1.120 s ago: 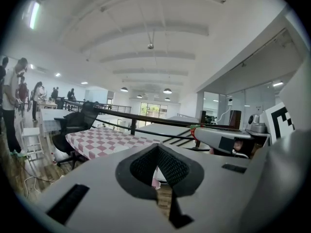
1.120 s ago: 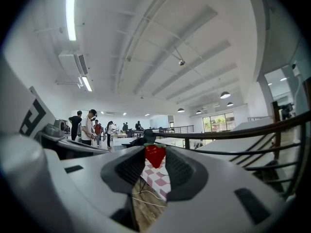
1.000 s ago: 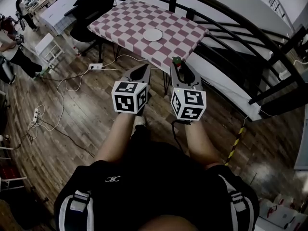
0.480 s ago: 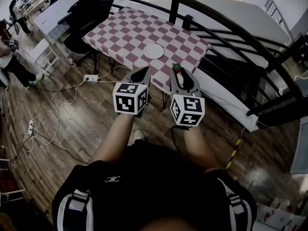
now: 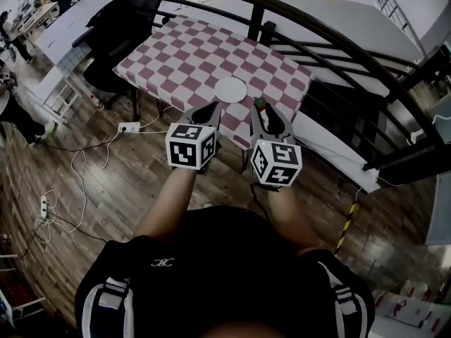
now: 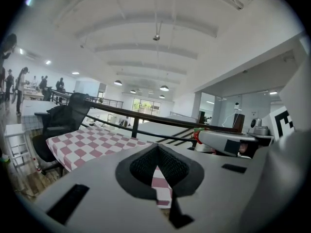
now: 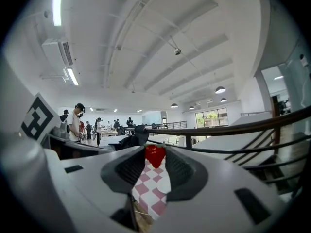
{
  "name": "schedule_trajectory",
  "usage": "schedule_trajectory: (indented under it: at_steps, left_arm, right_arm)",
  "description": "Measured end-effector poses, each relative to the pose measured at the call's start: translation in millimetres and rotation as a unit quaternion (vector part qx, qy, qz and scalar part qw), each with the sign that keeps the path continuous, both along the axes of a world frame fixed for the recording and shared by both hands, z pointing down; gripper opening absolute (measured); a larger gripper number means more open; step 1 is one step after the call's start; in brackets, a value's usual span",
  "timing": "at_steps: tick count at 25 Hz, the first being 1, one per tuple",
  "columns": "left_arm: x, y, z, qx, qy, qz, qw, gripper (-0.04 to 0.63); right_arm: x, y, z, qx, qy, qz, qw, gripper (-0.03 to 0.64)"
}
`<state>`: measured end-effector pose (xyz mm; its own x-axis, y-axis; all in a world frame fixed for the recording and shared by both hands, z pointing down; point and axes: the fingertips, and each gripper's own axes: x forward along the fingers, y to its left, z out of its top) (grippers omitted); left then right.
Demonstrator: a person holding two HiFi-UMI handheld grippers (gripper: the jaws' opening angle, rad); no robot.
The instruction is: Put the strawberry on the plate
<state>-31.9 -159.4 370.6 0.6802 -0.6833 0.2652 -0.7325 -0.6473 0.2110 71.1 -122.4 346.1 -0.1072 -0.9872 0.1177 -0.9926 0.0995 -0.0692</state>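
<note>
Near the front edge of the checked table [image 5: 204,55], the right gripper [image 5: 260,107] pinches a strawberry [image 5: 259,104] between its jaw tips. Just beside it, the left gripper [image 5: 211,109] has its jaws closed together on nothing. Both bare forearms reach forward side by side toward the table. A white plate [image 5: 230,89] lies on the table beyond the grippers. Wood floor [image 5: 106,182] spreads around the table and a black railing [image 5: 338,41] curves behind it. Seen from the right gripper view, the strawberry stands upright, green cap up, point down.
</note>
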Motion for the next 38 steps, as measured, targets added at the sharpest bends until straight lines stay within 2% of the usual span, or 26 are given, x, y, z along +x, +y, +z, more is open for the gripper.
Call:
schedule_trajectory:
  at_steps: [12,18,24,38]
  left_arm:
    - [-9.8,-61.7,29.6,-0.034,-0.009,0.016,0.9993,-0.009]
    - [-1.2,-91.4,46.0,-0.044,-0.018,0.007,0.9989,-0.009]
    - [14.8,-120.7,65.3,-0.049,-0.039,-0.006,0.998,-0.009]
    - [30.3,-184.9,141.5,-0.147,-0.065,-0.055,0.9855,-0.009]
  right_arm:
    - [-6.1,-66.9,38.8,-0.051,-0.014,0.011,0.999,0.137]
    - [5.2,-107.0,67.9,-0.071,0.004,-0.004,0.997,0.138]
    - [18.2,-140.8,99.3,-0.096,-0.007,-0.038,0.995,0.137]
    - [41.0,-230.2,197.9,-0.204,0.033,-0.094,0.974,0.138]
